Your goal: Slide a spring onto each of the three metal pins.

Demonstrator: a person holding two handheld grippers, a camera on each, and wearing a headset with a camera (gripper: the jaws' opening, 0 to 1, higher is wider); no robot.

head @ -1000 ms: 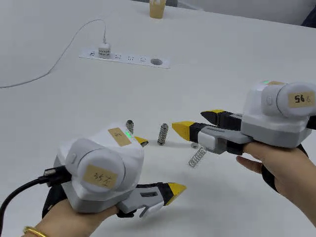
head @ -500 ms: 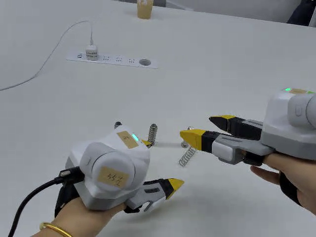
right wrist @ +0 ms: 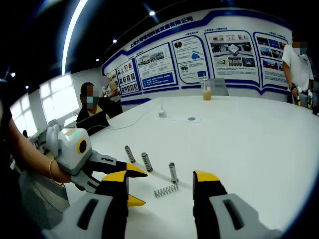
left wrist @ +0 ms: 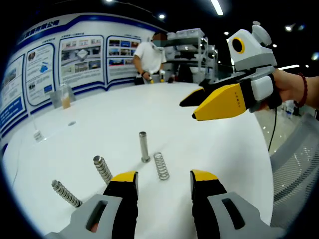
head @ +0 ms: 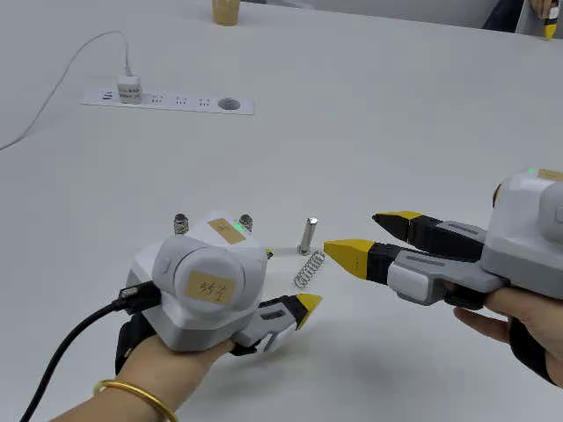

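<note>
The left tongs (left wrist: 164,176) and right tongs (right wrist: 162,175) gape empty; the right has backed off the bare third pin (left wrist: 143,147), whose spring (left wrist: 160,166) lies loose beside it, unfitted.

Yellow-tipped white left tool (head: 288,279), gold bangle (head: 132,392)

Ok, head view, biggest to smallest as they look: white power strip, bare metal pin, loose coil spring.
1. Long white power strip, clearly largest.
2. Bare upright silver metal pin and loose silver coil spring: about alike, can't rank them.
</note>
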